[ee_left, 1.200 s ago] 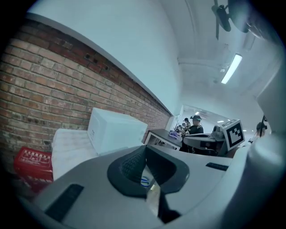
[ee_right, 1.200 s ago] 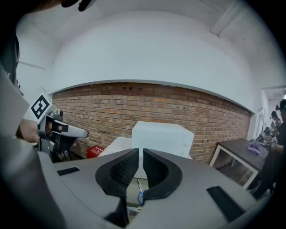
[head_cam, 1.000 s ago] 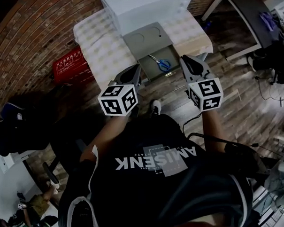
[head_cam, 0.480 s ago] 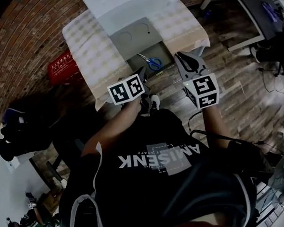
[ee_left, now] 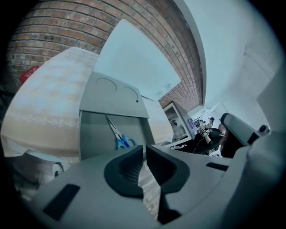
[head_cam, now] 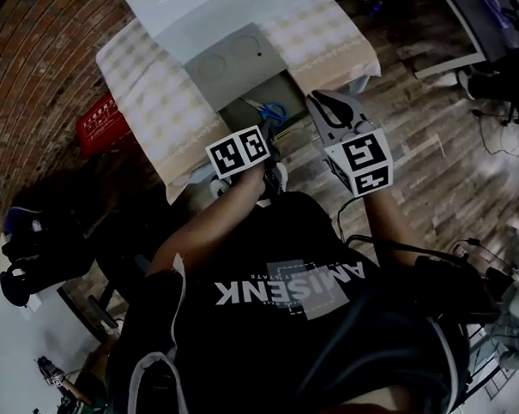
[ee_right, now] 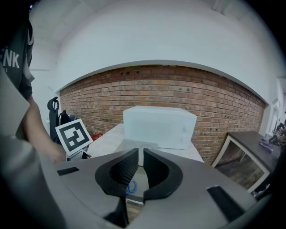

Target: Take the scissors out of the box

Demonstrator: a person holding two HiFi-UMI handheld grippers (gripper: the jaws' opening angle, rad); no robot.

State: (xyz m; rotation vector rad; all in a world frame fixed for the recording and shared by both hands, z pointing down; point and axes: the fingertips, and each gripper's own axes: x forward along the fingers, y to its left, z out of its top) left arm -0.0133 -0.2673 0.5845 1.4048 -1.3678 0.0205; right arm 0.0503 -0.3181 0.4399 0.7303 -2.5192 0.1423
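The scissors point(head_cam: 271, 113), blue-handled, lie inside an open grey box point(head_cam: 238, 108) at the near edge of the cloth-covered table point(head_cam: 156, 95); the box lid point(head_cam: 229, 62) stands tipped back. In the left gripper view the scissors point(ee_left: 119, 137) lie just beyond my left gripper point(ee_left: 145, 150), whose jaws are shut and empty. Its marker cube point(head_cam: 237, 151) sits low at the box's near left corner. My right gripper point(head_cam: 318, 102) hovers at the box's right side, its jaws shut with nothing between them. Beneath the right gripper point(ee_right: 140, 155), the blue handles point(ee_right: 131, 187) peek out.
A big white appliance point(head_cam: 200, 16) stands on the table behind the box. A red crate point(head_cam: 101, 123) sits on the floor left of the table. A dark desk point(head_cam: 470, 21) stands at the far right. The wooden floor point(head_cam: 430, 169) spreads below.
My left gripper has dropped and rolled, coming in close to the box's near left corner. The right gripper has edged forward and down toward the box's right side.
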